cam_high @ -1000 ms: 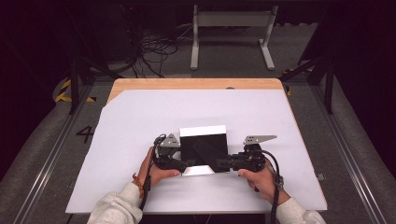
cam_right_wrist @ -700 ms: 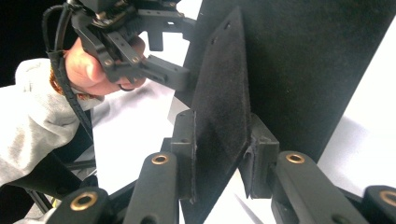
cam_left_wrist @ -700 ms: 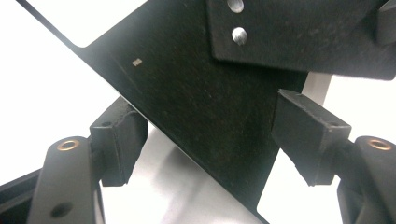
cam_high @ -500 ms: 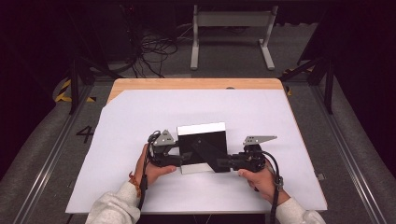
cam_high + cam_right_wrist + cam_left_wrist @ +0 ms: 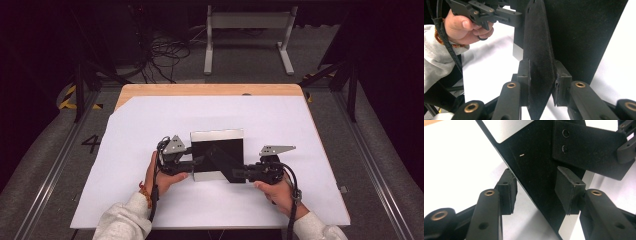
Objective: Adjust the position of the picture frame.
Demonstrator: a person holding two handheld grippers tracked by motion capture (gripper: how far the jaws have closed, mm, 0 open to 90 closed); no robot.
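A black panel [image 5: 218, 159] (silver-edged) lies on white paper [image 5: 150, 125].

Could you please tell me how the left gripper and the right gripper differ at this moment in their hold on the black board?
The right gripper is shut on a black flap of the black board, pads pressed to both faces. The left gripper has just been closing around the board's edge, yet a gap remains at one pad, so it grips nothing yet. The left gripper sits at the board's left side, the right gripper at its lower right corner. Both rest low over the white sheet.
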